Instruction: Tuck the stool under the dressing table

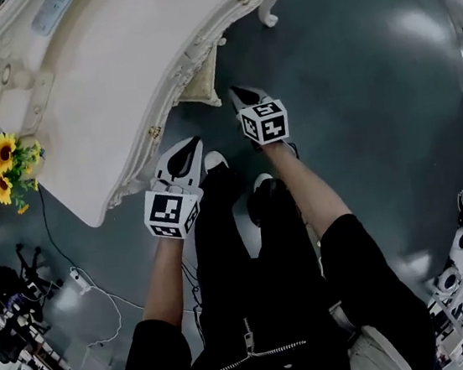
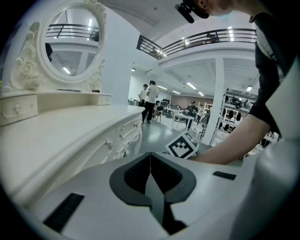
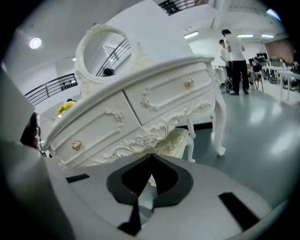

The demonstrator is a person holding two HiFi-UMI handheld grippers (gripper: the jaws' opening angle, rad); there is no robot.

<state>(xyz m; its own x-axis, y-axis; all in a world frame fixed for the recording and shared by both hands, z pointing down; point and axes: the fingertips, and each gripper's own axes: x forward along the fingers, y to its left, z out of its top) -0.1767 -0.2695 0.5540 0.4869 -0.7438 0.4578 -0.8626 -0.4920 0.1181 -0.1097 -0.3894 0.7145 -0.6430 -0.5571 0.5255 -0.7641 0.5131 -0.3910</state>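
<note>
Honestly, the stool (image 3: pixel 174 140) looks light (padded seat); grab its stiff frame. Left hand-held gripper (image 2: pixel 150 157) and right hand-held gripper (image 3: pixel 152 159) are pressed together, empty.

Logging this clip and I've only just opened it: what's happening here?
A person stands at a white dressing table with a gripper in each hand. The cushioned stool already sits under the table's front edge, only partly showing. The left gripper and right gripper both have jaws together, holding nothing, hovering in front of the table and apparently clear of it.
</note>
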